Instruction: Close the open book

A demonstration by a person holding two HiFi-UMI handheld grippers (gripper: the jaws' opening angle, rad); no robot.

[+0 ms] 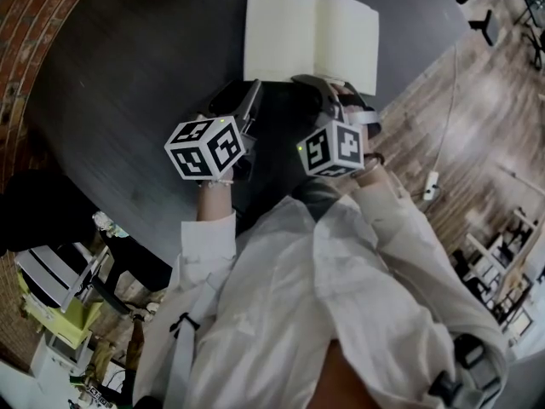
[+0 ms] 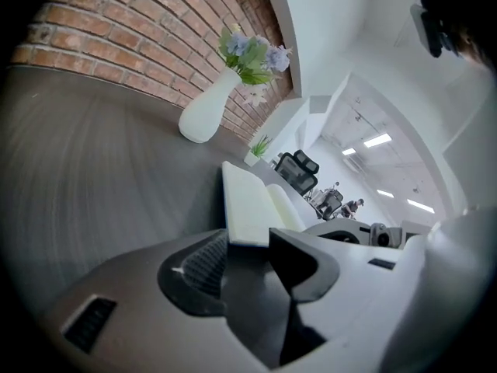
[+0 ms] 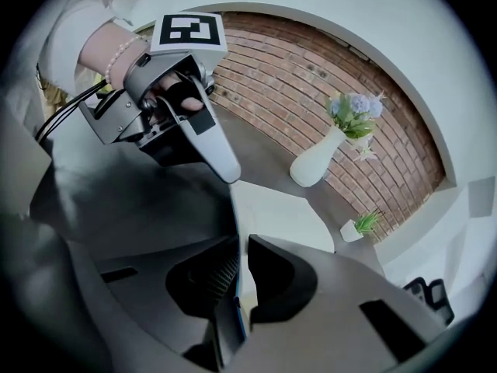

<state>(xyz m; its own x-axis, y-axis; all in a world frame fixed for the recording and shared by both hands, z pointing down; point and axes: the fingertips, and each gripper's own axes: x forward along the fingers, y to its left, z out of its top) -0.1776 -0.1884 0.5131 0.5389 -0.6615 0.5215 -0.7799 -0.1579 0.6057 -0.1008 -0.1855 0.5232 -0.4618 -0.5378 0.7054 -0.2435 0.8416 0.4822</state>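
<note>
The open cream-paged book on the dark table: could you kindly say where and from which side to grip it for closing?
Probably the right half's near edge, approached from the near side: the open cream-paged book lies flat, spine pointing away, so that thin edge fits the right gripper's jaws.

Place: open-plan office, lounge corner.
Walls: brick wall (image 2: 116, 45), white beyond.
Furniture: dark round table (image 1: 128, 75); office chairs (image 2: 299, 169) far back.
Lighting: ceiling strip lights (image 2: 378, 140).
Floor: wood planks (image 1: 477, 143).
Decor: vase of flowers (image 2: 206, 113); small potted plant (image 3: 358, 227).
</note>
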